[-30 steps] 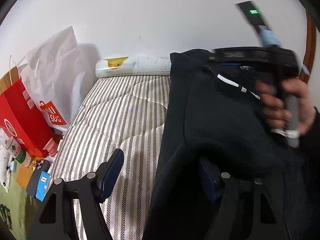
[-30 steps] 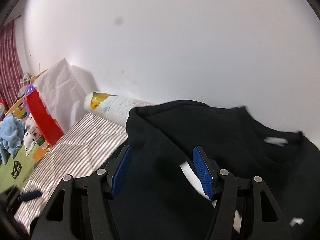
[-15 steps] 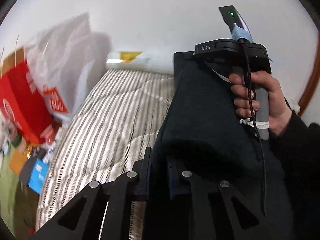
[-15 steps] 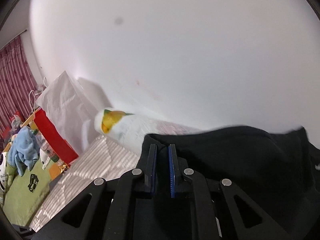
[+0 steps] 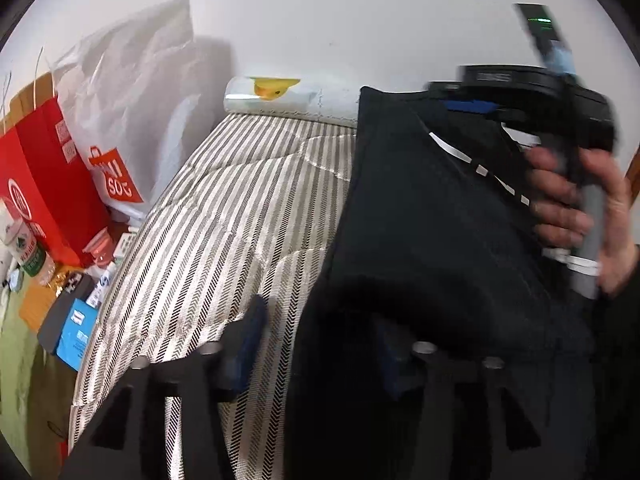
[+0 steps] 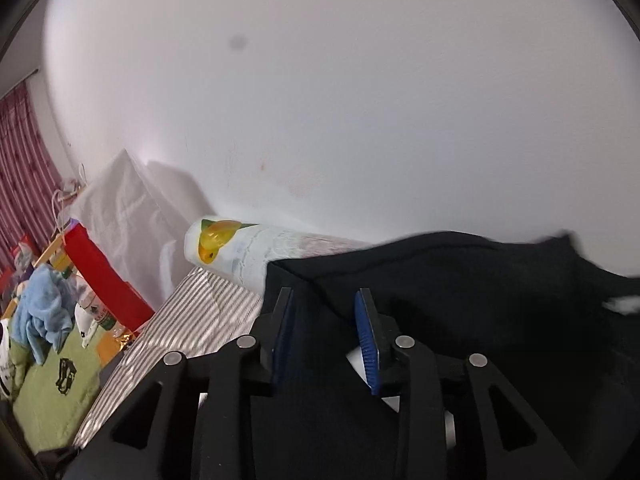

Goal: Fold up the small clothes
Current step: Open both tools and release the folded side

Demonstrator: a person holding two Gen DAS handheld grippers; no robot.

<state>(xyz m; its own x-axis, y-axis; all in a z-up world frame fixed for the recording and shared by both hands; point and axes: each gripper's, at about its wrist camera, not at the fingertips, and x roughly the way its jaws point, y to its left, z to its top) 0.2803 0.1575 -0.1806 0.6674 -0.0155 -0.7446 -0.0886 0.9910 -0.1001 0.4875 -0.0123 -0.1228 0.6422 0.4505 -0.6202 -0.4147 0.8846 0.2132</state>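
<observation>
Black garment lies between both just-opening hand-held grippers' parted jaws, left and right.

Left claw black with blue pads, right claw black, silver screws, ribbed blue pads, dark sleeve

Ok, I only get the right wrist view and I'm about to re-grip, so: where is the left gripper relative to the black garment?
Observer: The left gripper is at the black garment's near edge. Its jaws have just been opening, and the cloth lies loose between them.
Operator: What's under its other finger?
Observer: Bare striped bedding; the garment's edge runs down between the two fingers.
Operator: Is my gripper visible there?
Observer: Yes. The right gripper is at the garment's far end, with a hand around its handle. Its jaws have just been opening too, with cloth between them.
</observation>
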